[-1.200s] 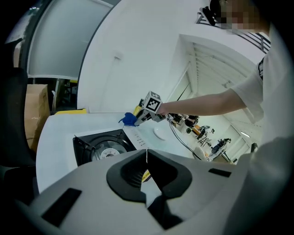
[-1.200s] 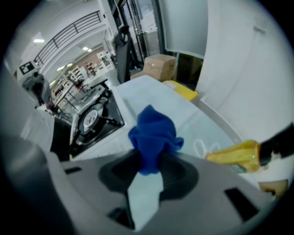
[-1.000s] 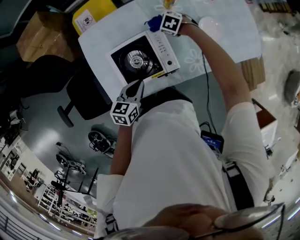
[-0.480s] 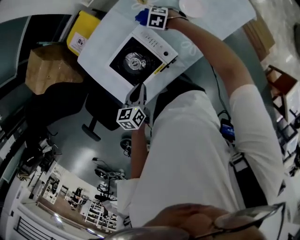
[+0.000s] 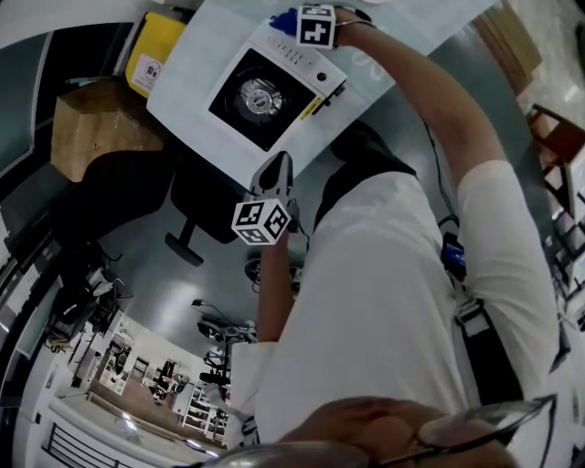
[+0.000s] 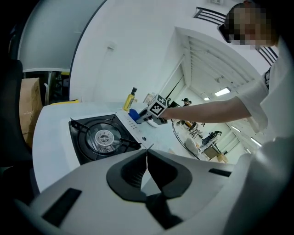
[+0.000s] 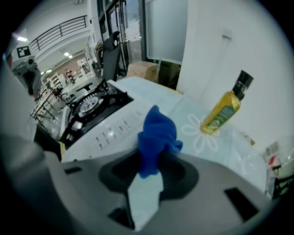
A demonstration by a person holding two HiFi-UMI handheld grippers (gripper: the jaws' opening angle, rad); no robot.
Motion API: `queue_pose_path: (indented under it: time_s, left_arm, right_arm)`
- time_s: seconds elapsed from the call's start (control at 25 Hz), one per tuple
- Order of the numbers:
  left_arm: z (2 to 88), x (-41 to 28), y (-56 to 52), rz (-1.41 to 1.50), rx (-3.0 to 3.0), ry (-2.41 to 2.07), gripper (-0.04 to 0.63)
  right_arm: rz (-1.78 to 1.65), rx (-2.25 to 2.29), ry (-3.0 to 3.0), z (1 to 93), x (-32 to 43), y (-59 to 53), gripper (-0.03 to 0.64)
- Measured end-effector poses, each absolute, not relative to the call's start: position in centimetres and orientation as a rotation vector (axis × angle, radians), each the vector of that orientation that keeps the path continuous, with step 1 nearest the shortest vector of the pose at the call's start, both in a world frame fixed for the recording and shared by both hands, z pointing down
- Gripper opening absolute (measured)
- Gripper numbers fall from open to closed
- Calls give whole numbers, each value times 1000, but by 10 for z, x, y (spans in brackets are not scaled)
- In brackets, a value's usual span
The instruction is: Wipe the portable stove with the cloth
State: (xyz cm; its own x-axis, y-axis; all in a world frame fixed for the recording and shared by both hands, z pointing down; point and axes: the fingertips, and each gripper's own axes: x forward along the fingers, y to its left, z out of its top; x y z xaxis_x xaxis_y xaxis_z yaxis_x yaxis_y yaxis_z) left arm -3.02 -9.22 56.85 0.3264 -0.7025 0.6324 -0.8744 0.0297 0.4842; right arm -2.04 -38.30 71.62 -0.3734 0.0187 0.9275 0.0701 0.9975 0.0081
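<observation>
The portable stove (image 5: pixel 274 84) sits on the white table, white with a black burner well; it also shows as the stove (image 6: pixel 103 137) and the stove (image 7: pixel 98 117). My right gripper (image 5: pixel 292 23) is at the stove's far control-panel side, shut on a bunched blue cloth (image 7: pixel 157 135), seen too as the cloth (image 5: pixel 279 23) and the cloth (image 6: pixel 133 114). The cloth hangs just beside the panel. My left gripper (image 5: pixel 274 174) hovers off the table's near edge, its jaws meeting at the tips (image 6: pixel 147 153), nothing held.
A yellow oil bottle (image 7: pixel 226 109) stands on the flowered table cover (image 7: pixel 197 133) beyond the stove. A yellow box (image 5: pixel 151 50) and a cardboard box (image 5: pixel 87 128) lie left of the table. A black office chair (image 5: pixel 196 206) sits by the near edge.
The head view has shifted, so the stove and table sit higher and further left. My right gripper with the blue cloth stays at the stove's far side; the left gripper holds its place.
</observation>
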Motion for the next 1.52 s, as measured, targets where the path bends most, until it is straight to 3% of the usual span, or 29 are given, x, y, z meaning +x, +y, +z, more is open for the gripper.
queue_pose_path:
  time_s: [1.52]
  left_arm:
    - [566,21,-47,261,1801,-1394,37]
  right_arm:
    - [-56,-112,-1964,714,87,-288,135]
